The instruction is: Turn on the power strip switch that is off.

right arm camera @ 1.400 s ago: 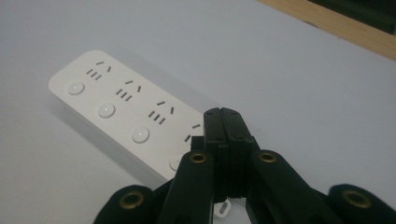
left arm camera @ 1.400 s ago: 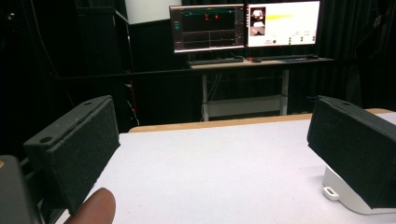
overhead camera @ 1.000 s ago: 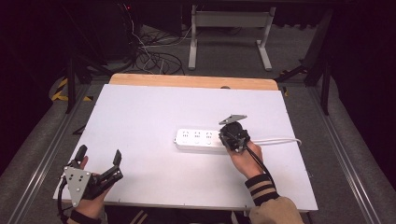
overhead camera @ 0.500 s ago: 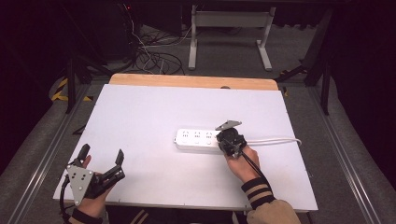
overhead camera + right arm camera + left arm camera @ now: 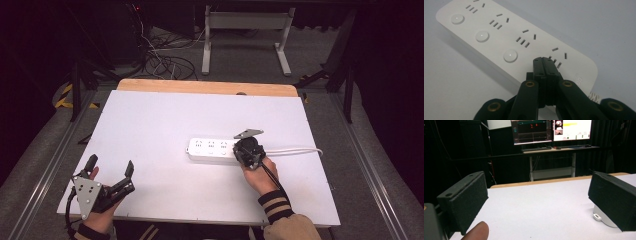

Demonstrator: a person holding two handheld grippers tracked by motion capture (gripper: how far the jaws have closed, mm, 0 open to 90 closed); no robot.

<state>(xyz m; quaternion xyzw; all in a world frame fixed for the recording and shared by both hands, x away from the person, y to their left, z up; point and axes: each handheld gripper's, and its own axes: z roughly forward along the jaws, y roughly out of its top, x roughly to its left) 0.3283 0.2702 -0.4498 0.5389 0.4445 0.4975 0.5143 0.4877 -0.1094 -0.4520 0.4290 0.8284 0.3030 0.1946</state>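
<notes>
A white power strip (image 5: 210, 149) lies right of the table's middle, with its cord (image 5: 295, 150) running off to the right. My right gripper (image 5: 246, 151) is shut and points down at the strip's cord end. In the right gripper view its closed tips (image 5: 545, 60) sit over the strip (image 5: 499, 35), just beside the last socket and in line with the row of round buttons (image 5: 510, 55). I cannot tell if the tips touch it. My left gripper (image 5: 111, 165) rests open at the front left corner, holding nothing (image 5: 536, 202). The strip's end (image 5: 602, 216) peeks from behind its right jaw.
The white table top (image 5: 165, 115) has a wooden strip along its far edge (image 5: 205, 87). Beyond it are loose floor cables (image 5: 160, 60) and a white desk frame (image 5: 245, 35). Lit monitors (image 5: 549, 131) stand on a far desk.
My right gripper has shifted slightly nearer and lower over the strip's cord end. The left gripper has stayed put.
</notes>
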